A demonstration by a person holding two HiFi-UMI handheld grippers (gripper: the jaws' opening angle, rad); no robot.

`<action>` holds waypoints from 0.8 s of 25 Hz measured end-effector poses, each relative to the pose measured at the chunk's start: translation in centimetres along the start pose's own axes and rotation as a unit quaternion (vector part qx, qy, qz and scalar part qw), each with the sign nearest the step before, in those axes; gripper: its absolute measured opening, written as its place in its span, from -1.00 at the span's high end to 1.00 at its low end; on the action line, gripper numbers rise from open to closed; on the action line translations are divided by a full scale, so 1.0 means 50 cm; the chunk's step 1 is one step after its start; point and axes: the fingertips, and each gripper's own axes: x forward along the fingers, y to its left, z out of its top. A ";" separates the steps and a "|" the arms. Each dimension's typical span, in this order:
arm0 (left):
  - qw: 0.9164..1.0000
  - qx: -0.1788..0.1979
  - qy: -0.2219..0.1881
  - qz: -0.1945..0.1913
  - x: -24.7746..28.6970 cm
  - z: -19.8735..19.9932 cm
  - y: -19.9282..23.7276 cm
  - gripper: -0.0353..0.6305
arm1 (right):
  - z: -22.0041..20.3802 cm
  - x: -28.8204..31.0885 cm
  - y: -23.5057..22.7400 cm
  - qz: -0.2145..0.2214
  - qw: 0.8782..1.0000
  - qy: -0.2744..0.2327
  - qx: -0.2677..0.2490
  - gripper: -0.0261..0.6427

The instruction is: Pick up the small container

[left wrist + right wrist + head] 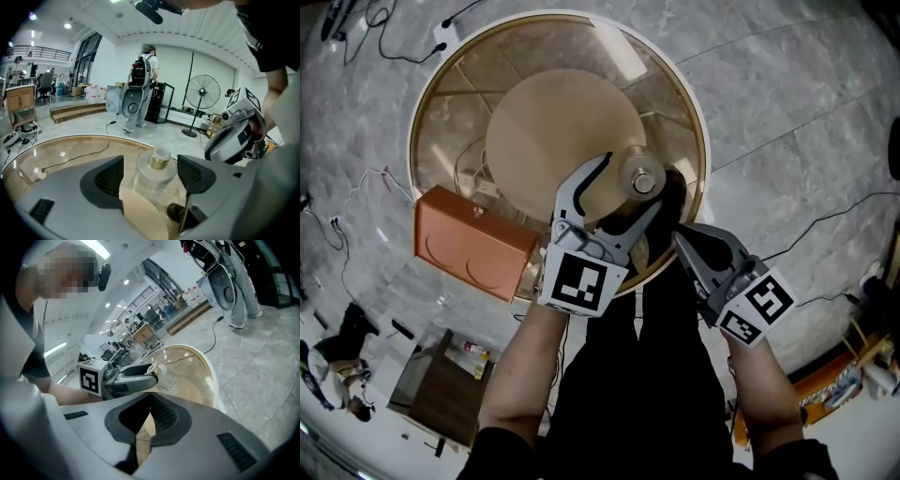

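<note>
Holding your left gripper (pixel 630 184) wide apart, you bracket the small container (pixel 154 171) on the round glass table (pixel 450 103) without clamping it; your right gripper (pixel 149 418) sits pressed together, empty.

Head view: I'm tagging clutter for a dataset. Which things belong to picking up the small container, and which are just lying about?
Job: small container; left gripper, open around it; glass table under it.
Lying about: orange box; standing fan; right gripper, shut and idle.
</note>
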 end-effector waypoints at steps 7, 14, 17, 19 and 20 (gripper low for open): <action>1.000 0.011 0.006 -0.007 0.037 -0.010 -0.011 -0.18 | 0.000 0.000 -0.028 -0.004 1.000 0.014 0.003 0.88; 1.000 0.001 0.004 -0.008 0.066 -0.015 -0.013 -0.19 | 0.004 0.003 -0.040 -0.001 1.000 0.020 0.008 0.88; 1.000 -0.001 -0.002 0.000 0.075 -0.019 -0.009 -0.18 | 0.000 0.004 -0.049 -0.004 1.000 0.025 0.008 0.88; 1.000 0.004 0.000 0.002 0.084 -0.023 -0.009 -0.19 | -0.005 0.001 -0.057 -0.006 1.000 0.029 0.008 0.88; 1.000 0.007 -0.001 0.001 0.087 -0.023 -0.010 -0.19 | -0.007 -0.001 -0.060 -0.008 0.999 0.030 0.007 0.88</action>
